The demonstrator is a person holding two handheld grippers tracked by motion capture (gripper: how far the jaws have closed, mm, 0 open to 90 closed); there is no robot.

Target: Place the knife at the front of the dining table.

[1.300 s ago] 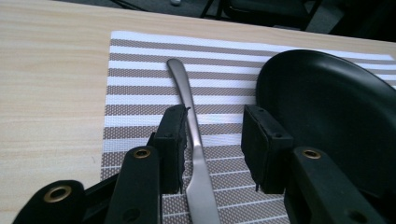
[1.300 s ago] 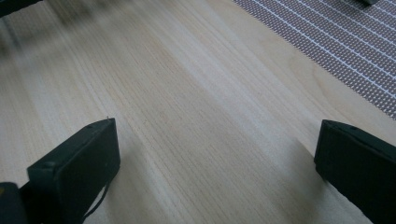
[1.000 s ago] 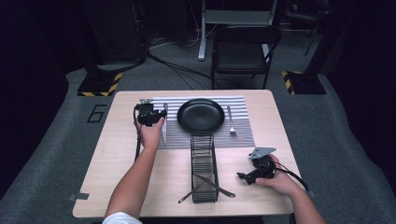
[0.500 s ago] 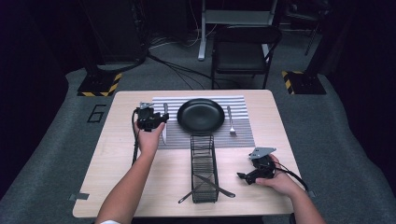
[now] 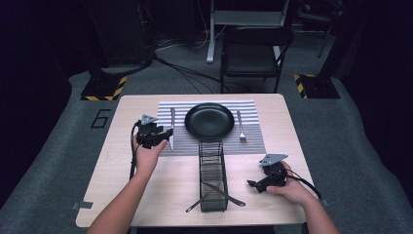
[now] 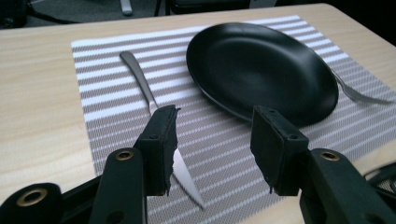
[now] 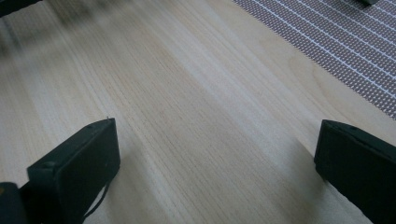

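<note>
Nearest to us, at the front edge of the wooden table (image 5: 160,180), stands a black wire basket (image 5: 212,175) with its long side pointing away from us. Some dark cutlery (image 5: 216,194) lies across its near end and sticks out on both sides. To the right of the basket we hold the right gripper (image 5: 254,184) low over the bare wood. In the right gripper view its jaws are spread wide, with only the wood grain between them and a corner of the striped placemat (image 7: 355,42) far behind.

A little farther, on the left side, we hold the left gripper (image 5: 168,134) at the left border of the placemat (image 5: 253,139). In the left gripper view its jaws are also spread, and they pinch nothing. The knife (image 6: 154,107) lies flat on the placemat, with its handle pointing away and its toothed blade coming toward the camera. The blade passes just under the left pad (image 6: 161,144), and we cannot tell if the pad touches it.

Beyond the gripper, the black plate (image 5: 209,121) rests in the middle of the placemat, just to the right of the knife (image 5: 172,124). A fork (image 5: 240,126) lies on the other side of the plate. Behind the table stands a dark folding chair (image 5: 254,51) on the grey floor.
</note>
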